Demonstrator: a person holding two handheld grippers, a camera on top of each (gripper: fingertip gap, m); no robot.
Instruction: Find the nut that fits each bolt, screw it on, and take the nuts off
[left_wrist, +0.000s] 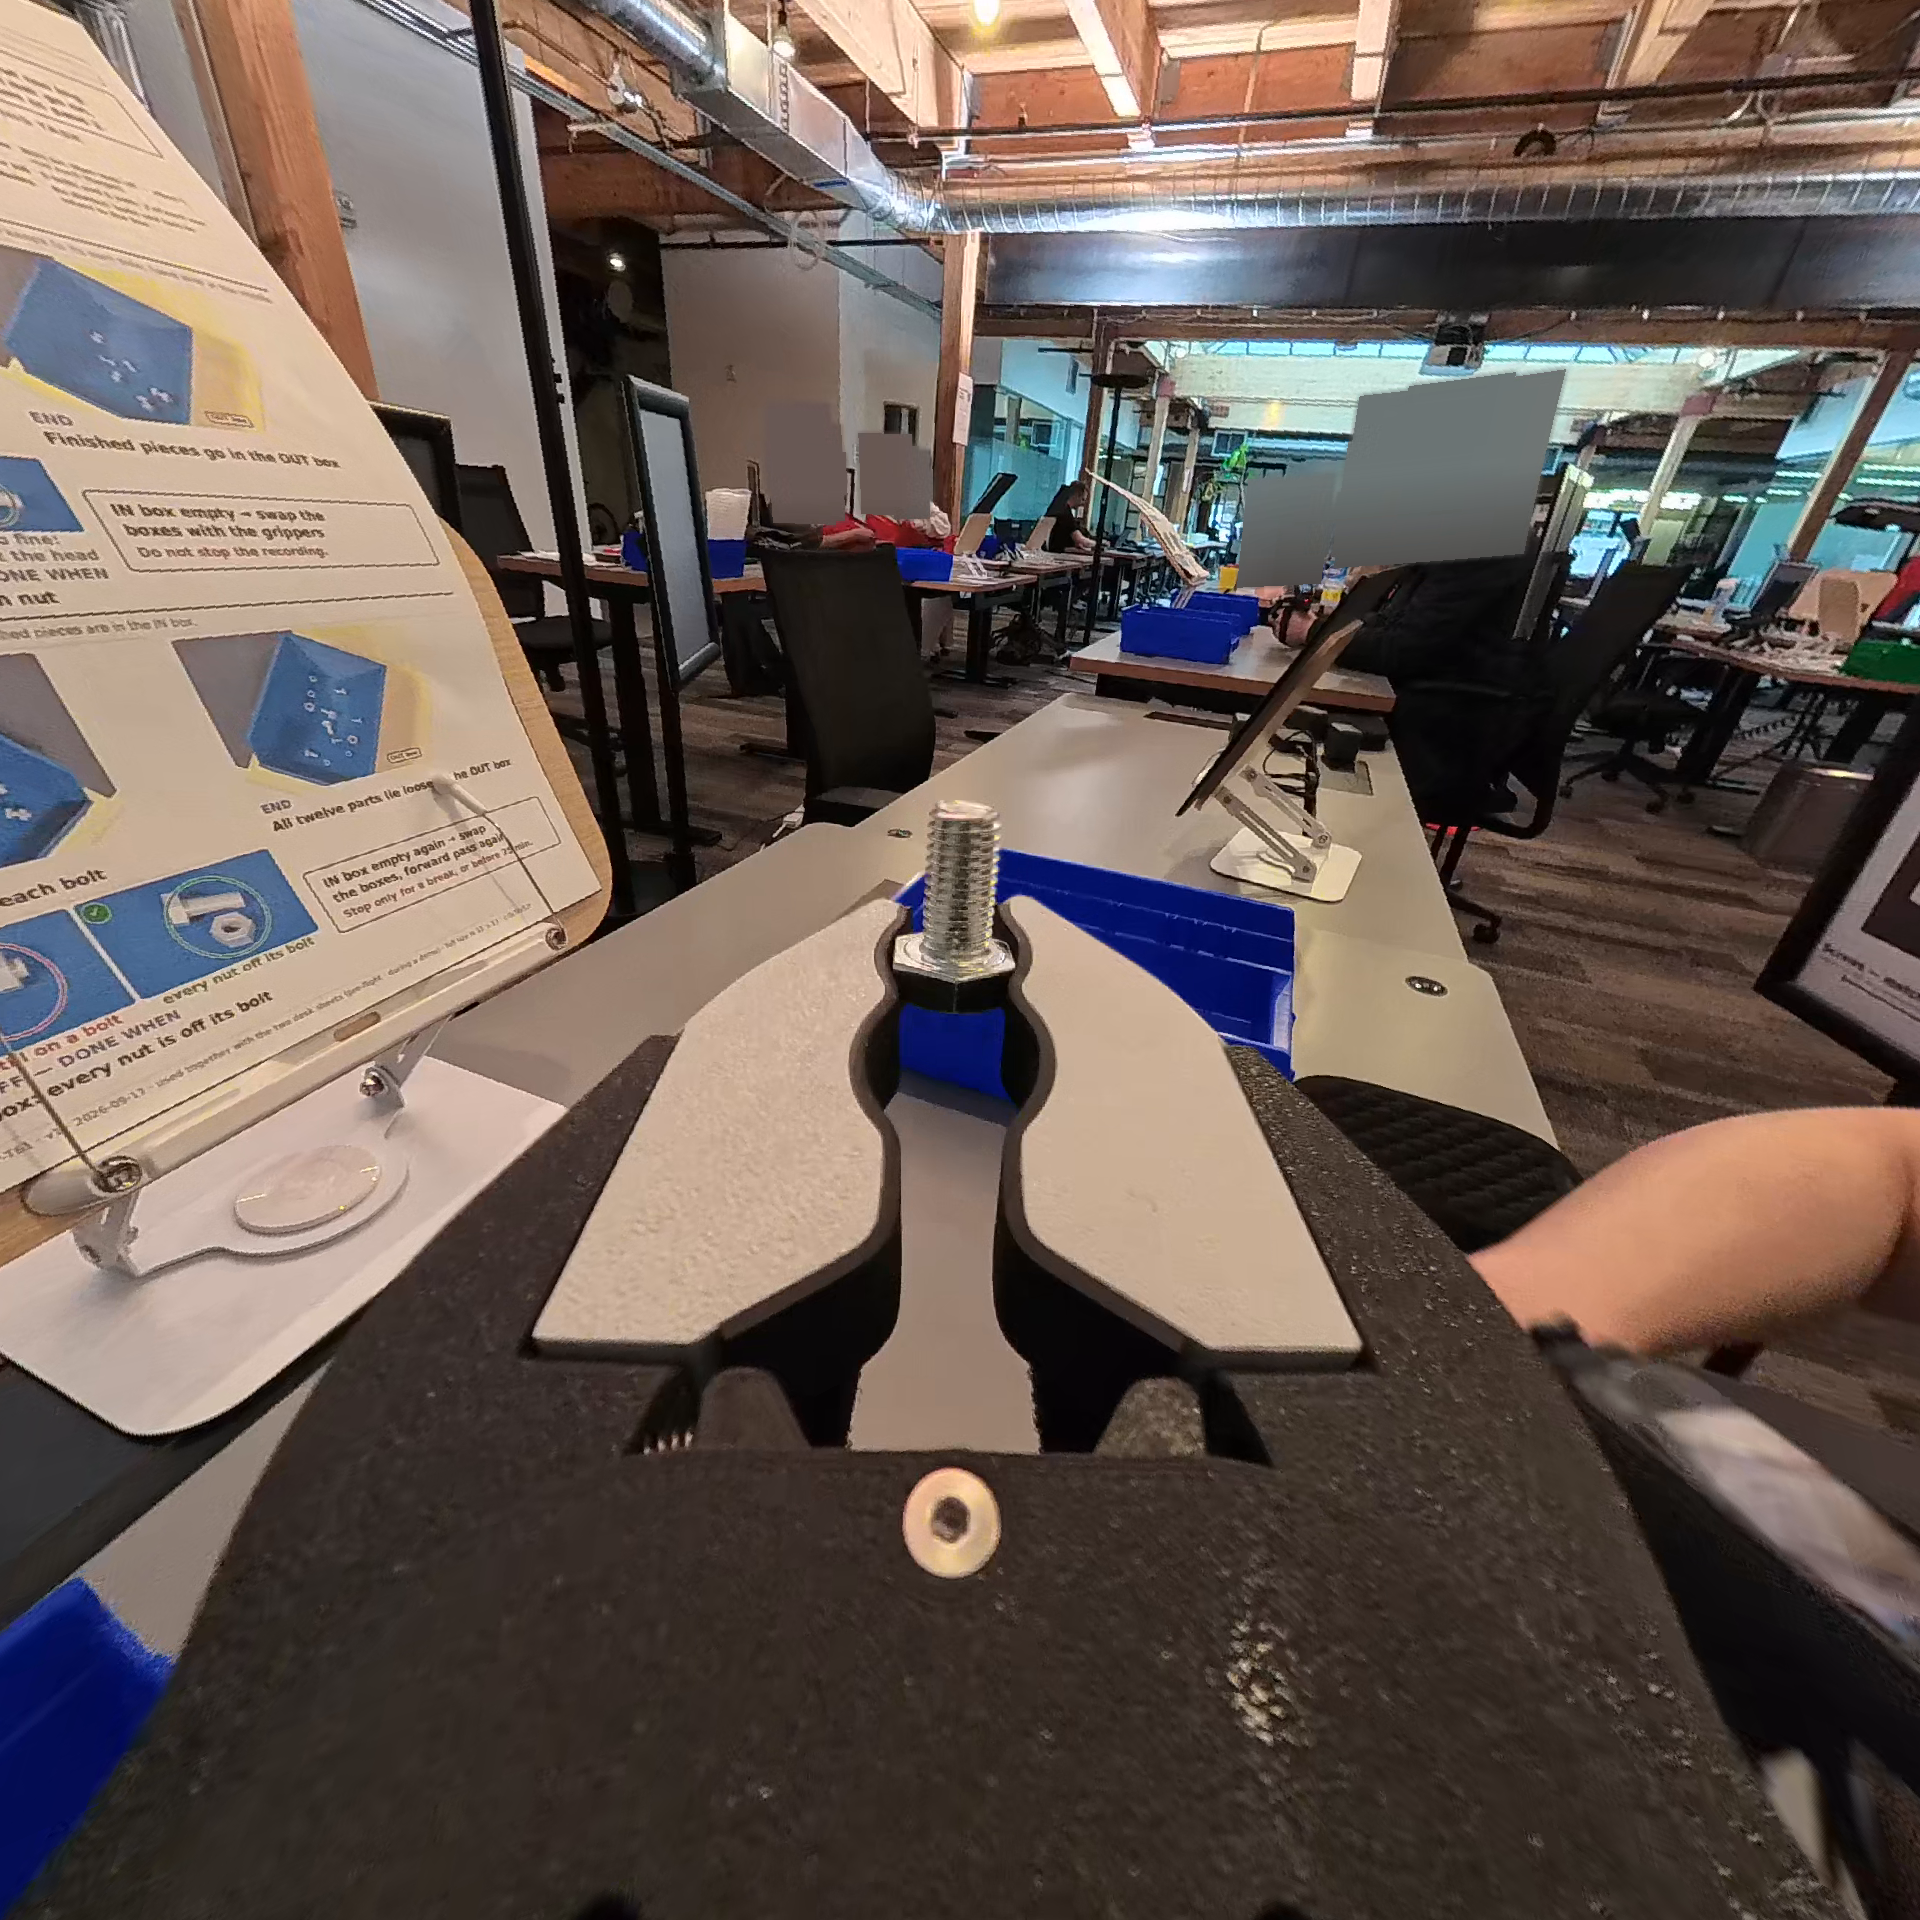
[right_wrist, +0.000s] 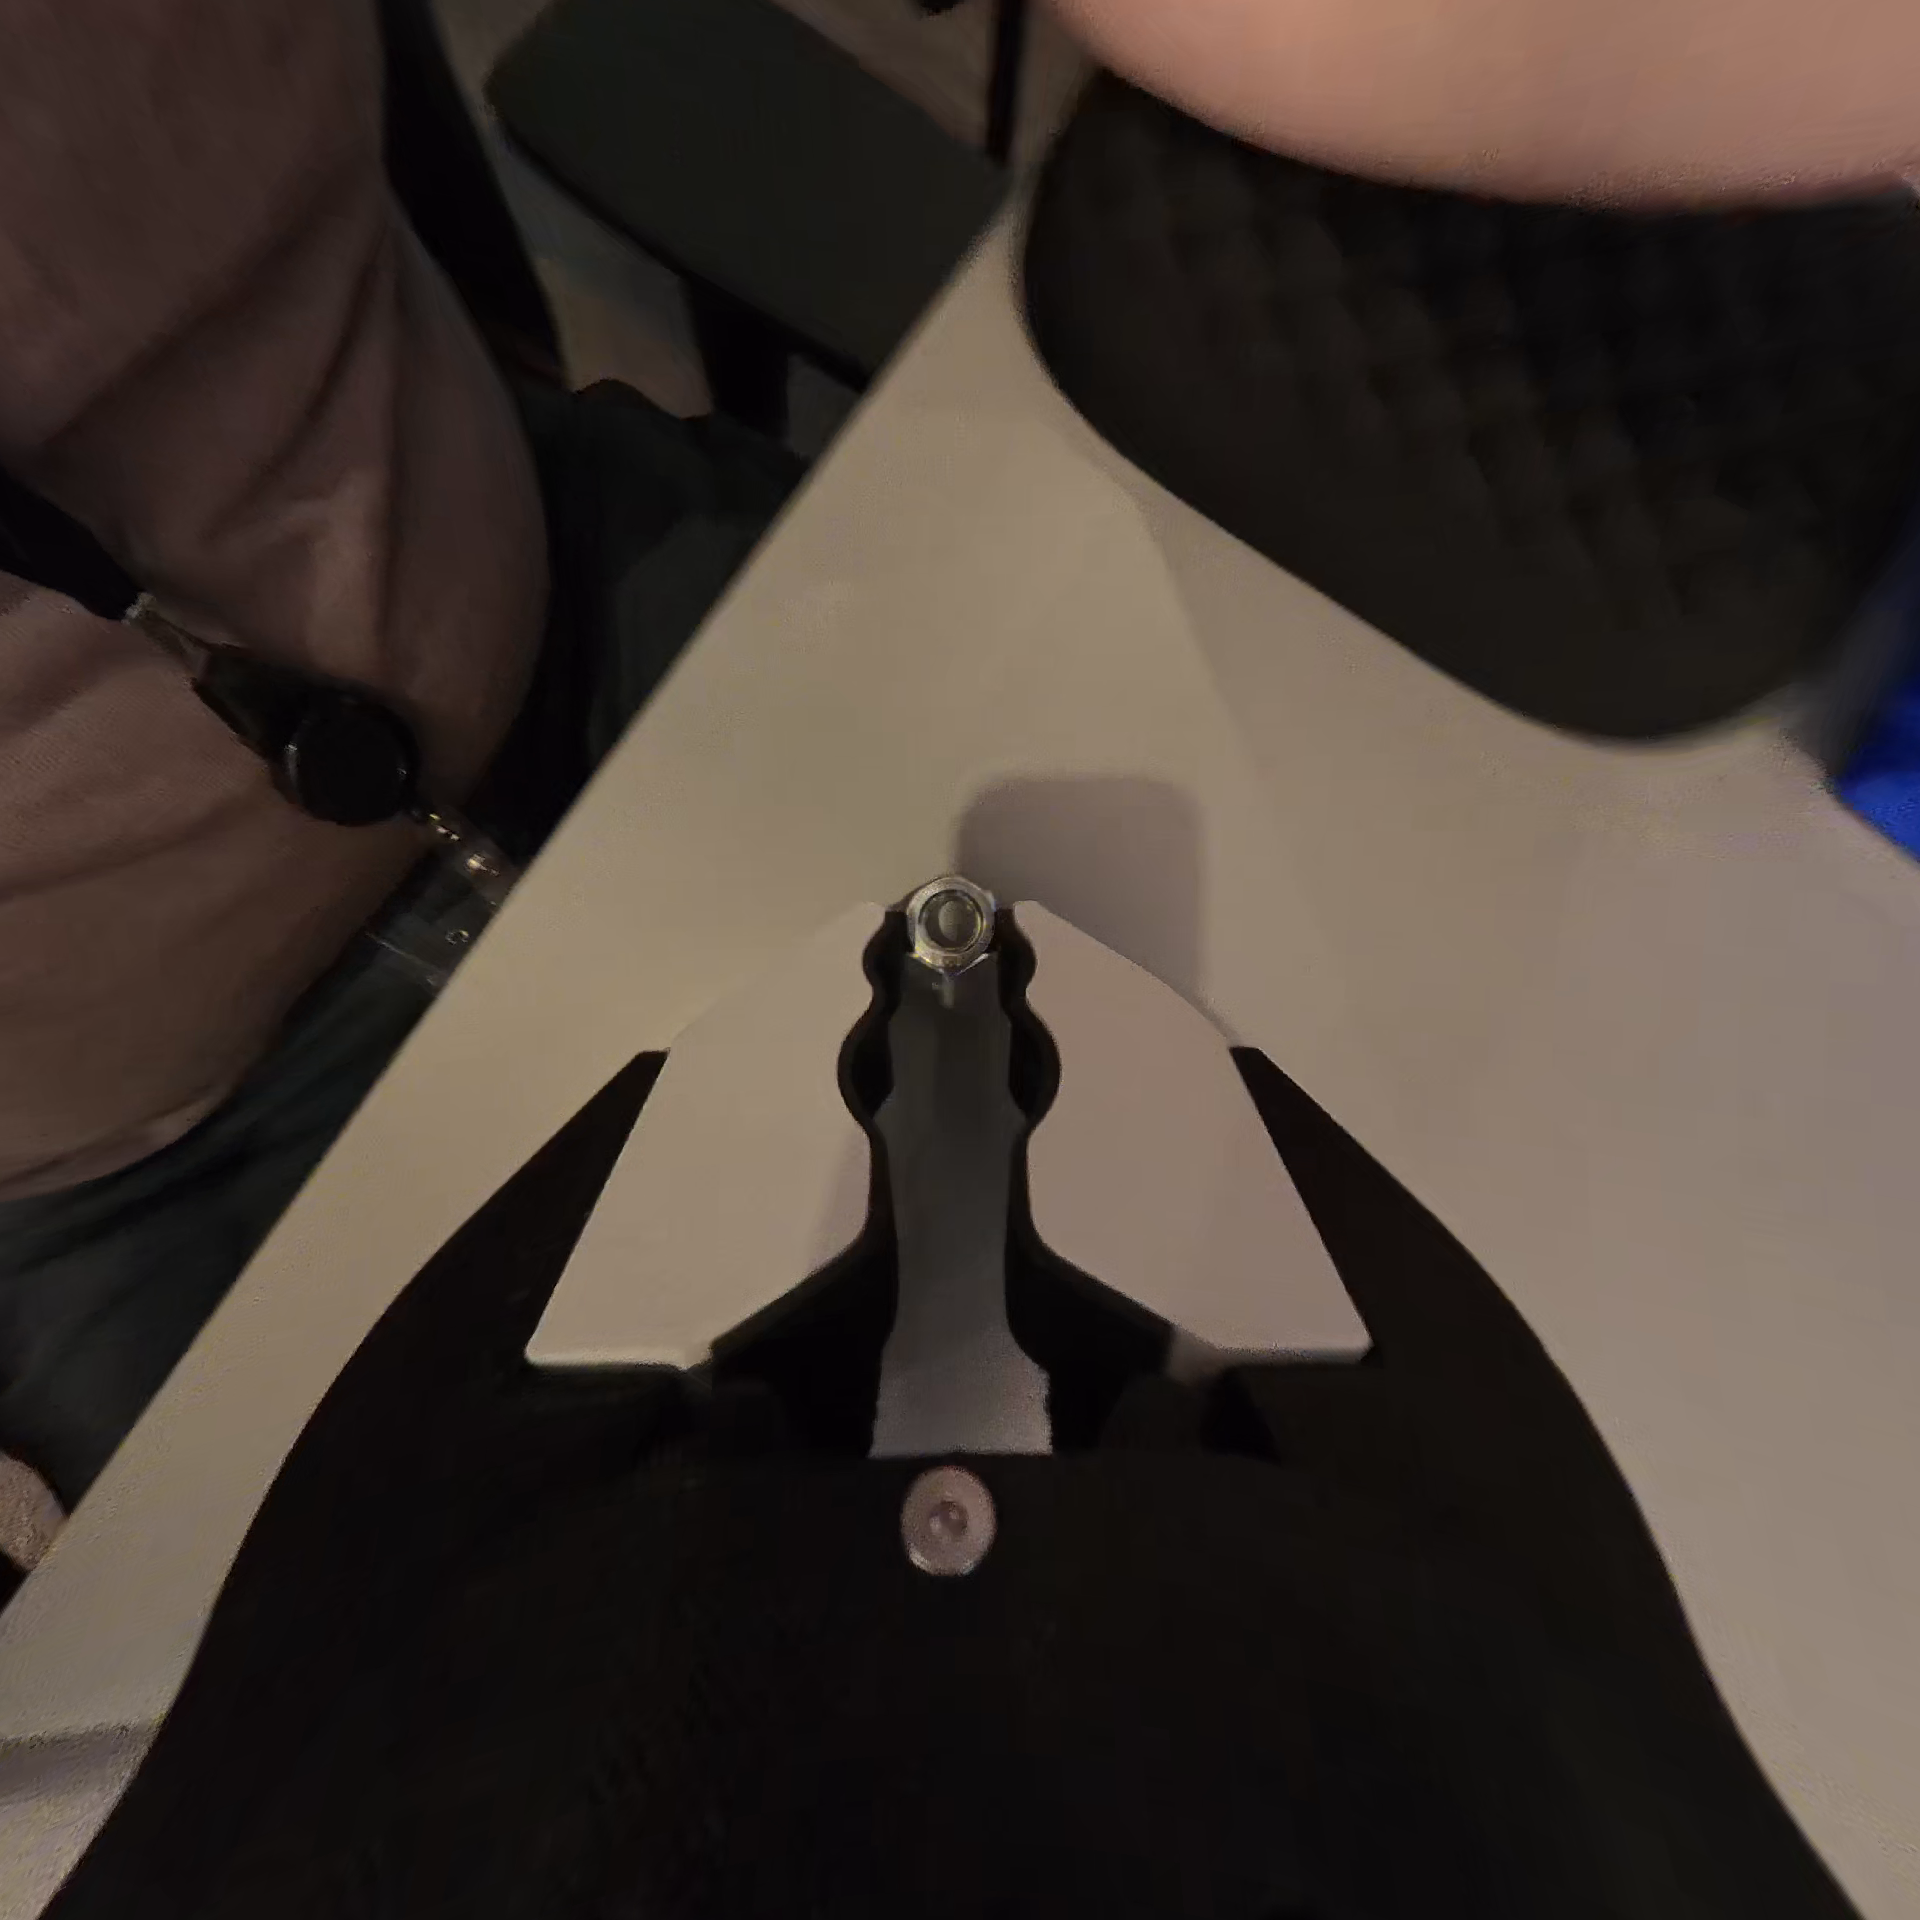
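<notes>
On the left of the grey tabletop (left_wrist: 1091, 758), a printed instruction sheet (left_wrist: 239, 665) leans on a white stand, and beside it the left gripper (left_wrist: 954, 961) has its jaws clenched on the hex head of a silver threaded steel bolt (left_wrist: 961, 883), held upright before a blue plastic bin (left_wrist: 1164, 945). Further right, the right gripper (right_wrist: 948, 935) hangs over the tabletop, its jaws pinching a small silver hex nut (right_wrist: 948, 923) at their tips, bore facing the camera.

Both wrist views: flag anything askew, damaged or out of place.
Nothing stands out. The left claw holds the bolt by its hex head, threaded shaft upright and bare, over the blue bin. The right claw pinches a nut squarely at its tips, above the table.
</notes>
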